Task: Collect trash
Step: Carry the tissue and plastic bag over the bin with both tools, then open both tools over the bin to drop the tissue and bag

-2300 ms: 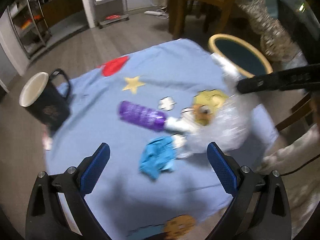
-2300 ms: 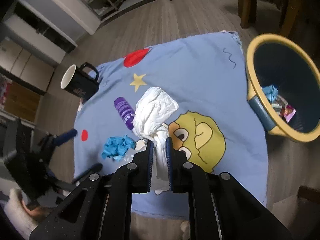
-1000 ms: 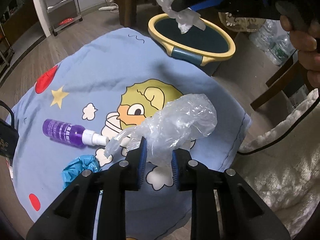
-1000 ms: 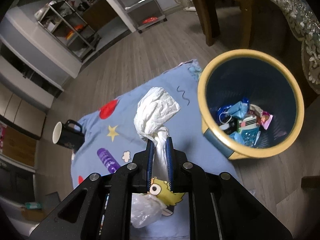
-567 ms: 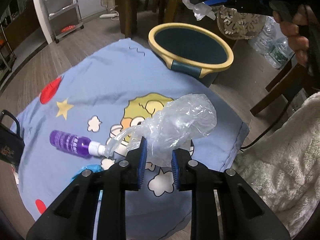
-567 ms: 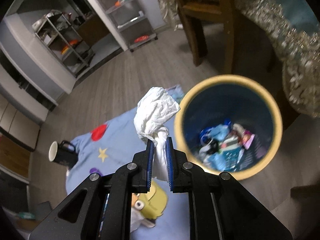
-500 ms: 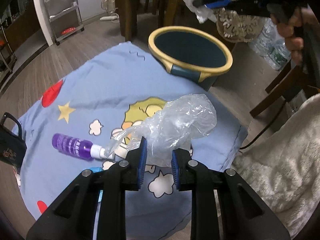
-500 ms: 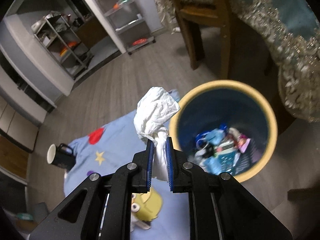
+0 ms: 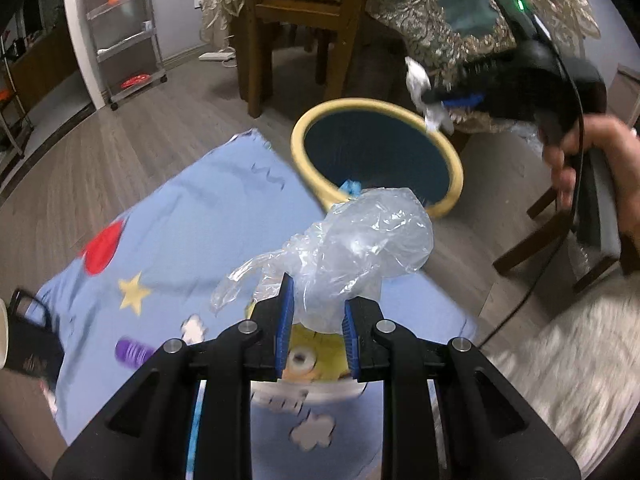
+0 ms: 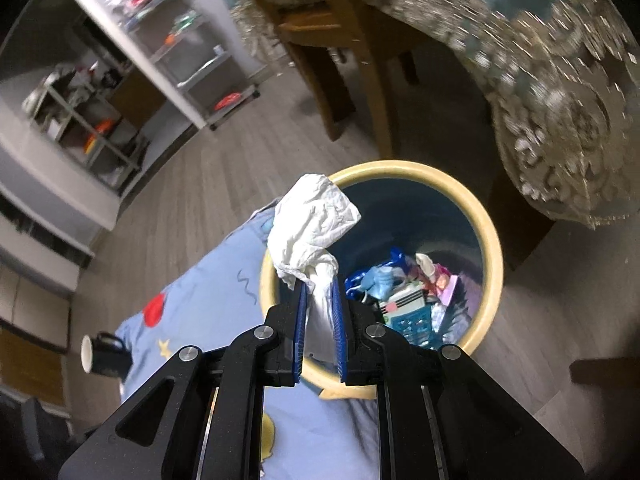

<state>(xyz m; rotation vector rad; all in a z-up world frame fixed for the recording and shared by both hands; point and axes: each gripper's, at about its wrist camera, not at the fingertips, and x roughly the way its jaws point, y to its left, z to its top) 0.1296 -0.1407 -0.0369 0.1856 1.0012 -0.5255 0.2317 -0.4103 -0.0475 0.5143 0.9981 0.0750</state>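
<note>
Only the right wrist view looks down into the bin (image 10: 490, 248), low centre, part full of litter; the right gripper (image 10: 319, 312) pinches a white tissue (image 10: 312, 220) pointing upward above its near rim. The left gripper (image 9: 316, 312) clamps a crumpled clear bag (image 9: 360, 240), long axis slanting toward upper right

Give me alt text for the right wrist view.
The right gripper pinches a crumpled white tissue over the near rim of a yellow-rimmed trash bin that already holds mixed litter. A blue cartoon blanket and black mug lie lower left.

Dim indoor light, heavy fisheye edge bending, black corner vignette, motion-blurred surroundings
</note>
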